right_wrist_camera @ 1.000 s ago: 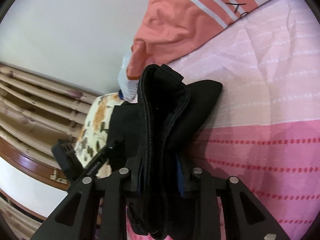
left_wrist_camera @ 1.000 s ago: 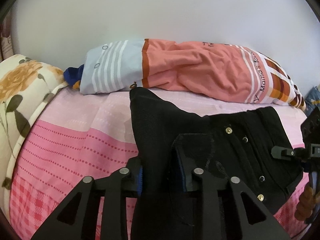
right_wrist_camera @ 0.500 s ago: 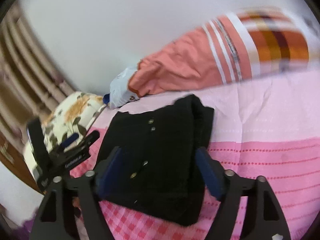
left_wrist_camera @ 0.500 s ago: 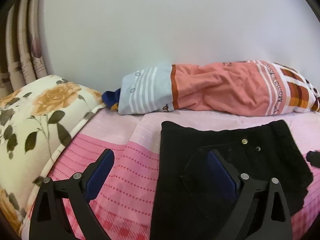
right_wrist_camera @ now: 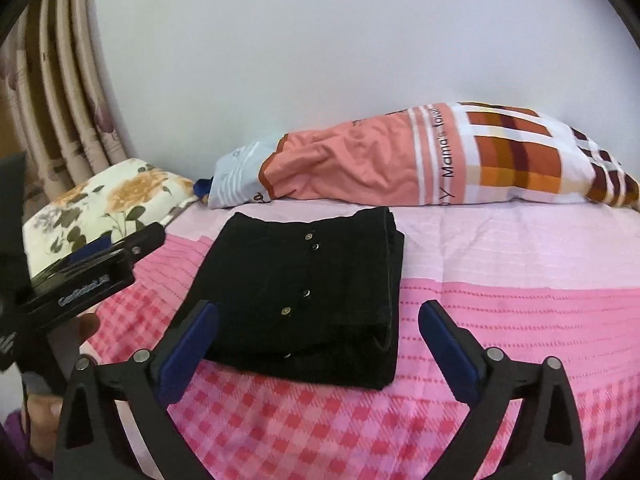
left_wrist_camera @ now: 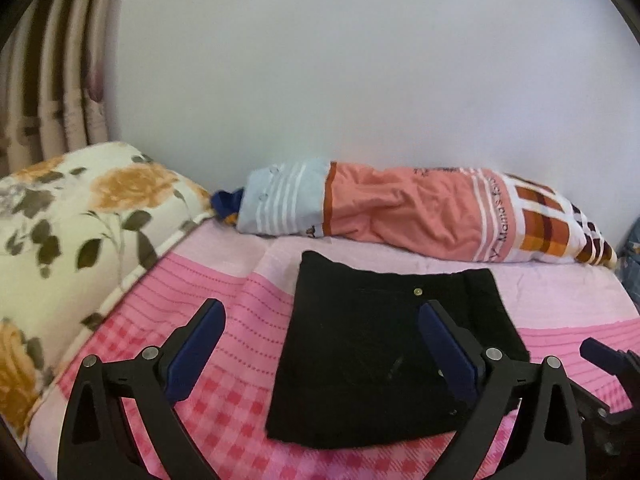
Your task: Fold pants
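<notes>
Both the left gripper (left_wrist_camera: 320,320) and right gripper (right_wrist_camera: 318,320) (just spreading wide) hover above folded black pants (right_wrist_camera: 304,288).

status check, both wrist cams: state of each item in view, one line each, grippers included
pants: folded into a compact stack, lying flat on the bed, nothing gripping them
left gripper: jaws have just been opening, now wide, nothing between the pads
right gripper: jaws have just been opening, now wide, clear of the pants
bedsheet: spread, lightly wrinkled
striped pillow: lying against the wall
floral pillow: at the bed's left edge
</notes>
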Available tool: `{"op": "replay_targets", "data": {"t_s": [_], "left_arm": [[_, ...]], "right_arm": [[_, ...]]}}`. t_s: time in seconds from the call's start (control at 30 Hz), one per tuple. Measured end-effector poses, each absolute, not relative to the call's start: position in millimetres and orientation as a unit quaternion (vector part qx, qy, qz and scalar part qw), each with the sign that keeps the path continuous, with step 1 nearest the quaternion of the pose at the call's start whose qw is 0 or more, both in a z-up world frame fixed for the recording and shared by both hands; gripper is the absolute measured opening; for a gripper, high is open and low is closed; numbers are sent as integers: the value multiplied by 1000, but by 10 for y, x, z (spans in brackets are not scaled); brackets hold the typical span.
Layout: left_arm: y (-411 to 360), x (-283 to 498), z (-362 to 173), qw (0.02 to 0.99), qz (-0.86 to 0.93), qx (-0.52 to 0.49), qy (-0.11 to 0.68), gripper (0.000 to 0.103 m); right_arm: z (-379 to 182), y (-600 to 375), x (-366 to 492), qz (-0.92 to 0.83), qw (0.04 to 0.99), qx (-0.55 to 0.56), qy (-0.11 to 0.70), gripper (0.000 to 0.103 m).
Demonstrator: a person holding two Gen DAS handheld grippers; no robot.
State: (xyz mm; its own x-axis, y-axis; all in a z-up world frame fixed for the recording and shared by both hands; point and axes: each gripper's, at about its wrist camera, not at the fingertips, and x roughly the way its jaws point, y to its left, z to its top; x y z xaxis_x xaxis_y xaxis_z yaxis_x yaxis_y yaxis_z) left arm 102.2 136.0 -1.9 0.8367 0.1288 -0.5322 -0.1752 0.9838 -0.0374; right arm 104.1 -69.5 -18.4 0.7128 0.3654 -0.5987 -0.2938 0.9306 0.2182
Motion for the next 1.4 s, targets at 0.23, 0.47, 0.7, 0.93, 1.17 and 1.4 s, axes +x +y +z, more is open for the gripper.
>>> {"op": "replay_targets", "data": {"t_s": [0.23, 0.47, 0.7, 0.93, 1.17, 1.4], "left_arm": [[1184, 529, 349, 964, 107, -11, 242, 103], [1070, 72, 790, 973, 130, 3, 192, 103], [1031, -133, 1084, 979, 77, -37, 187, 103], [1112, -147, 1133, 974, 41, -85, 207, 103], [1121, -175, 1086, 973, 70, -69, 211, 103], [1070, -165, 1013, 972, 78, -41, 217, 103]], "right_arm": [[51, -796, 743, 153, 933, 49, 322, 101], [364, -933, 458, 170, 938, 61, 295, 102], [560, -998, 236, 174, 943, 62, 276, 102], [649, -1057, 146, 173, 946, 67, 267, 102], [666, -1060, 108, 179, 945, 69, 267, 102], [651, -1031, 95, 182, 944, 63, 269, 102]]}}
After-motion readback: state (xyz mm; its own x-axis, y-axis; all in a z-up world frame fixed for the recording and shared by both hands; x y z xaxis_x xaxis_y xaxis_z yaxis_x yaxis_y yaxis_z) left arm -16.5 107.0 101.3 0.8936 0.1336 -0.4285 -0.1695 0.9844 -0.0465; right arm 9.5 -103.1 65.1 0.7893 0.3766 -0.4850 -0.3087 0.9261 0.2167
